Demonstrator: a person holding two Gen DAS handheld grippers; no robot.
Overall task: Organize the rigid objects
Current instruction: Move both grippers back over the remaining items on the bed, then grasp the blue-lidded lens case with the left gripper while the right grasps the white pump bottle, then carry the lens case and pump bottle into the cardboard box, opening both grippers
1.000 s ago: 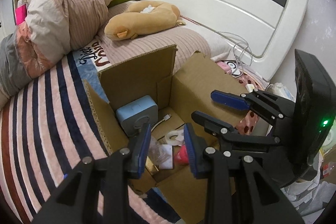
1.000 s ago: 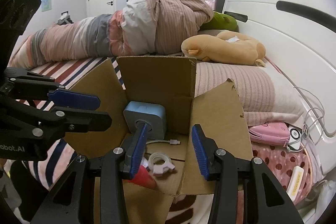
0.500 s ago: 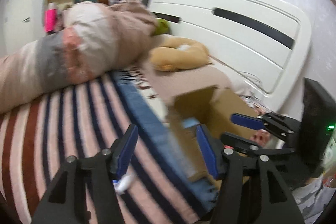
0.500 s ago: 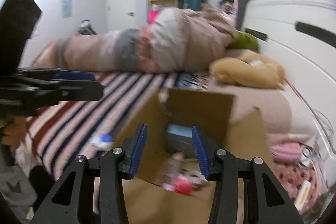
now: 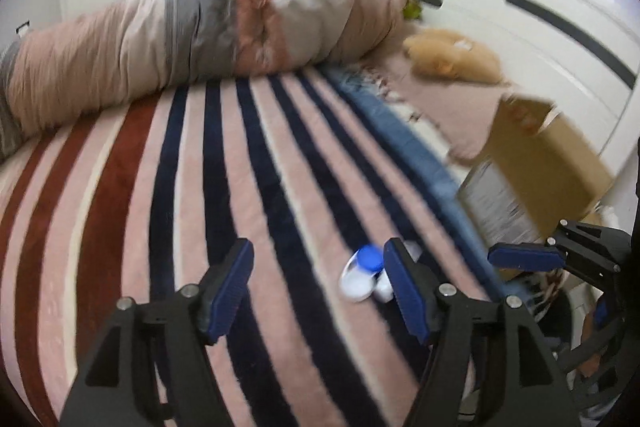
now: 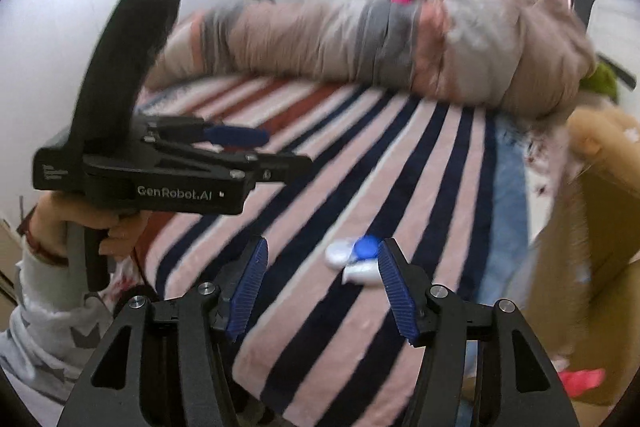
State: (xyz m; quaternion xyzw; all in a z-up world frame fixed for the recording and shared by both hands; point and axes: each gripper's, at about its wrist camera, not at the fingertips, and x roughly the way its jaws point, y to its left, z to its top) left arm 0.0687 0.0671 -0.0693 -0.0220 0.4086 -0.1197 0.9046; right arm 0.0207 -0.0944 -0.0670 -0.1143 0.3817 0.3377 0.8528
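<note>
Left gripper (image 5: 318, 285): jaws spread wide, nothing between them, held above the striped blanket (image 5: 224, 195). Right gripper (image 6: 322, 285): jaws likewise wide apart and empty. In the right wrist view the left gripper (image 6: 256, 147) appears side-on at left, gripped by the person's hand (image 6: 116, 231); in the left wrist view the right gripper (image 5: 520, 255) shows at the lower right edge.

Task item: a small white object with a blue round cap (image 5: 366, 269) lies on the blanket, just ahead of both sets of jaws and close to the right-hand finger of each (motion blur prevents closer identification). In the right wrist view the same object (image 6: 354, 259) rests across a pink and a navy stripe. No gripper touches it.

To the right, a cardboard box (image 5: 536, 167) stands on the bed with its flaps raised; its contents cannot be made out, apart from something pink-red (image 6: 582, 379) low beside it.

Beyond the box lies a tan plush toy (image 5: 452, 57). At the far side of the bed, a rolled quilt (image 5: 200, 39) in beige, grey and pink runs across the blanket. A white headboard (image 5: 520, 27) stands at right.
</note>
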